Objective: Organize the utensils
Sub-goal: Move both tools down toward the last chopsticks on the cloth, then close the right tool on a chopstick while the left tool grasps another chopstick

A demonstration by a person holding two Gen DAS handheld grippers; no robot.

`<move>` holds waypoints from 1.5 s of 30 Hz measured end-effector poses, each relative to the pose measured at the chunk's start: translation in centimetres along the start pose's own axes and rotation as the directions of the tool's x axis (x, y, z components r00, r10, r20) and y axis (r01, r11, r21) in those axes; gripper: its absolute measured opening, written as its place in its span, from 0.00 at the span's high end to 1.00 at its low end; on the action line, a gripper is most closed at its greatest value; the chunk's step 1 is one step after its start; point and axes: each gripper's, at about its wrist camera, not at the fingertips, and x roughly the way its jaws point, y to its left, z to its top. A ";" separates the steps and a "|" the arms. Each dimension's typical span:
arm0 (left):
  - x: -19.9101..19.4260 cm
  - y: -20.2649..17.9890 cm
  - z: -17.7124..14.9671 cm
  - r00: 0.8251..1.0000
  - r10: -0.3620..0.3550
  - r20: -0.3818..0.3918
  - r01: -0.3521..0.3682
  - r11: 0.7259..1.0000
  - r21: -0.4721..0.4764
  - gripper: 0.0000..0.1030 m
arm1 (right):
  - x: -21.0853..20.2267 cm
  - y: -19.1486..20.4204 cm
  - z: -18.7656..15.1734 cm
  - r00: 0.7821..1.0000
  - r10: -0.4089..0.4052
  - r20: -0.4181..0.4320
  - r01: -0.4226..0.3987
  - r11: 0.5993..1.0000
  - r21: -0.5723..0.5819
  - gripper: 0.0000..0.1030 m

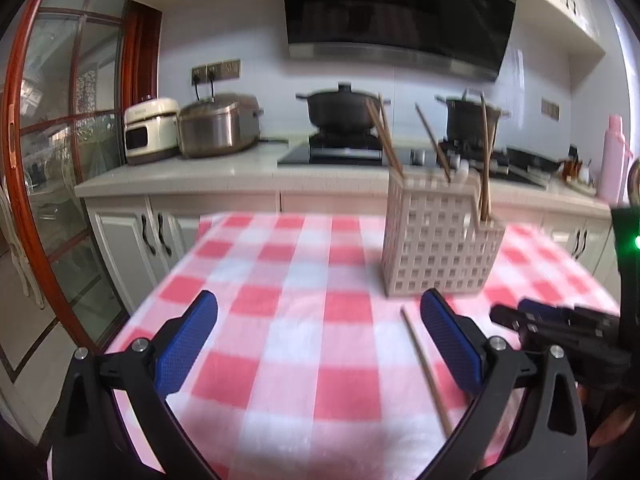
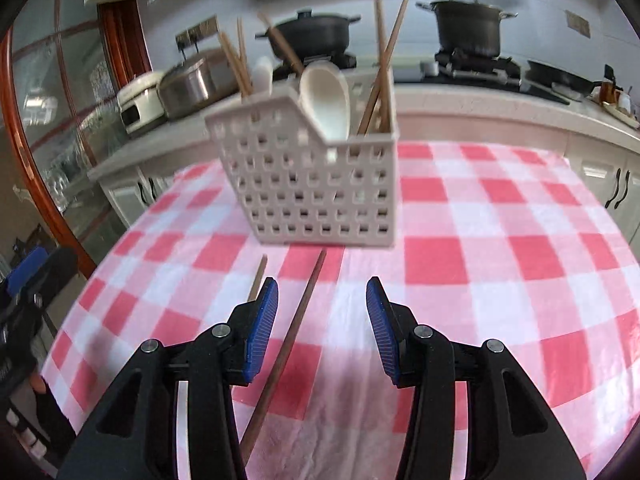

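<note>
Kitchen cabinets and a stove sit behind my table (image 1: 296, 320) with its pink checked cloth. From the left wrist, I see my left gripper (image 1: 320, 316) with jaws wide apart and empty, one chopstick (image 1: 426, 368) lying beside its right finger, near the white basket (image 1: 436, 248). From the right wrist, my right gripper (image 2: 322, 300) has jaws apart over a darker chopstick (image 2: 288, 344); a spoon (image 2: 326, 100) stands in the basket.

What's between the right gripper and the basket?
Right wrist view: only checked cloth and chopstick tips separate right gripper from basket.
</note>
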 end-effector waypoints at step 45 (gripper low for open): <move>11.4 -8.0 -2.2 0.902 -0.127 -0.413 0.155 0.987 0.035 0.43 | 0.1 -5.8 -2.0 0.992 -0.093 -0.082 0.097 0.994 0.051 0.94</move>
